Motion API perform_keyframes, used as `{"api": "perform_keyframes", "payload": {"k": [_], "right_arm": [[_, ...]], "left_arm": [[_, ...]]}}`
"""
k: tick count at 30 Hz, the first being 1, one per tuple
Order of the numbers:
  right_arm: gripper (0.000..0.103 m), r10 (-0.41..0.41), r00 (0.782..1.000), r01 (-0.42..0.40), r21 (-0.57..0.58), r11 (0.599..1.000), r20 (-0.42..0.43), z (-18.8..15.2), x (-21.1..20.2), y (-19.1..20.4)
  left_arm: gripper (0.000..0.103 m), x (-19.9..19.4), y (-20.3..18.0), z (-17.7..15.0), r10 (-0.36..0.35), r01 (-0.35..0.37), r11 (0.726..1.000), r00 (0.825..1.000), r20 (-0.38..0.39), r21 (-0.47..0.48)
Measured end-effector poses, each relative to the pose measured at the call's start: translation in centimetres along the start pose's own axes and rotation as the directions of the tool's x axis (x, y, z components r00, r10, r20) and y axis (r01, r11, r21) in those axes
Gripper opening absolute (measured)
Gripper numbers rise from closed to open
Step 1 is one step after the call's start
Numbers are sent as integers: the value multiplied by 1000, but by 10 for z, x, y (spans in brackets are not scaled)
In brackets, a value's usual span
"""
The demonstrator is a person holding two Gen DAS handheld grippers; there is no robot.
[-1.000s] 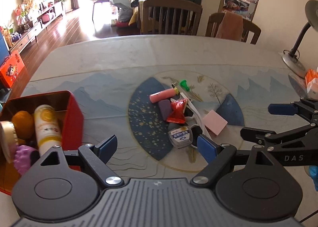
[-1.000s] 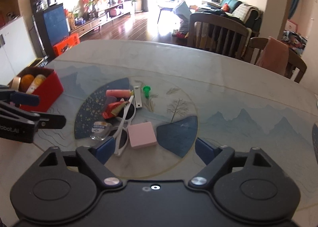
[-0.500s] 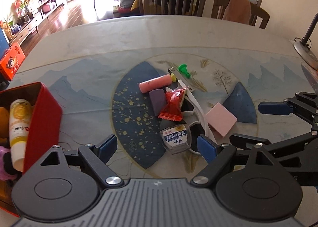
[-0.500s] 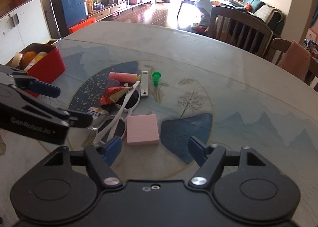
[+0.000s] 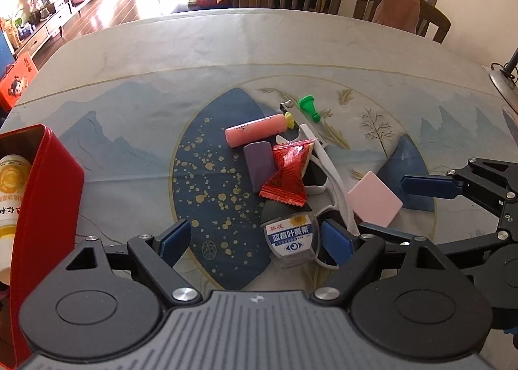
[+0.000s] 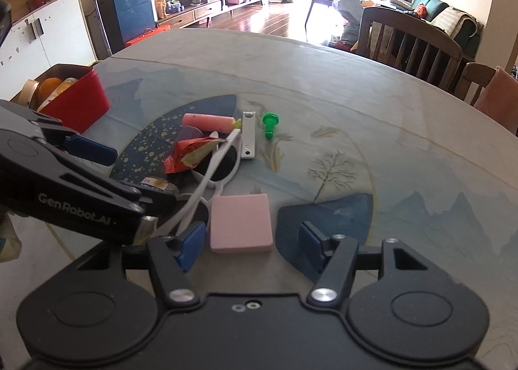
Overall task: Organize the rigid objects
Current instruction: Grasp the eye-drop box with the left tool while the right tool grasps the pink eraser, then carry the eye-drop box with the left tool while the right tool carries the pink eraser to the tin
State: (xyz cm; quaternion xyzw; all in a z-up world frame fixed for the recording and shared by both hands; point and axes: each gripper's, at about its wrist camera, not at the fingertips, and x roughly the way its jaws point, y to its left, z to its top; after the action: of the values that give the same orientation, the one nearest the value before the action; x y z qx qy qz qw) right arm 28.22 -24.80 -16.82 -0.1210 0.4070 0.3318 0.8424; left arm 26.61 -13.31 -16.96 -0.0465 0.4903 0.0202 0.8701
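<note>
I'm at the reach-in step, both tools coming down on the heap before anything goes to the red tin (image 5: pixel 58 182), which sits off to the left of my left gripper (image 5: pixel 255 240). That one gapes wide and holds nothing; the clear plastic pill box (image 5: pixel 291 237) lies just inside its right pad, not pressed. My right gripper (image 6: pixel 252 240) has just been narrowing its jaws, with the pink block (image 6: pixel 241 224) between them, beside the left pad, untouched. Next I need to settle lower and square up so both pads meet its flat sides. The block looks matte and firm; the white sunglasses (image 6: pixel 213 169) are glossy, the red wrapper (image 5: pixel 288 172) crinkly
</note>
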Motion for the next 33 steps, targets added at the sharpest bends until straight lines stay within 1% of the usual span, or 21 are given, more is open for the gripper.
{"api": "perform_keyframes", "payload": {"k": [6, 9, 11, 12, 13, 14, 15, 17, 24, 33], "right_arm": [[55, 9, 1000, -8, -9, 1000, 16, 2, 3, 2], [50, 23, 1000, -23, 0, 1000, 20, 2, 3, 1], [47, 26, 999, -26, 9, 1000, 25, 2, 3, 0], [45, 30, 999, -31, 19, 999, 26, 2, 3, -1], [41, 29, 999, -30, 26, 999, 28, 1, 2, -3], [41, 23, 999, -24, 28, 999, 30, 0, 1, -4], [41, 19, 999, -20, 28, 999, 31, -1, 1, -5], [41, 16, 999, -17, 35, 999, 33, -2, -1, -6], [40, -21, 1000, 19, 64, 998, 23, -8, -9, -9], [40, -56, 998, 54, 109, 993, 13, -18, -32, -8]], "left_arm": [[87, 5, 2, 1, -1, 1, 1000, 1000, -3, -15], [79, 2, 2, 1, -3, 3, 1000, 1000, 3, -10], [67, 0, 2, 3, -12, 13, 1000, 1000, 5, -22], [65, 0, 3, 3, -19, 20, 999, 1000, 6, -27], [60, -1, 3, 3, -24, 24, 999, 1000, 6, -27], [54, -2, 3, 3, -24, 24, 999, 1000, 6, -24], [51, -3, 2, 3, -21, 22, 1000, 1000, 7, -18], [40, -3, 1, 3, -16, 16, 1000, 1000, 8, -8], [39, -5, 6, 1, 7, -7, 1000, 1000, -2, -27], [39, -22, 17, -10, 24, -24, 998, 1000, -4, -53]]}}
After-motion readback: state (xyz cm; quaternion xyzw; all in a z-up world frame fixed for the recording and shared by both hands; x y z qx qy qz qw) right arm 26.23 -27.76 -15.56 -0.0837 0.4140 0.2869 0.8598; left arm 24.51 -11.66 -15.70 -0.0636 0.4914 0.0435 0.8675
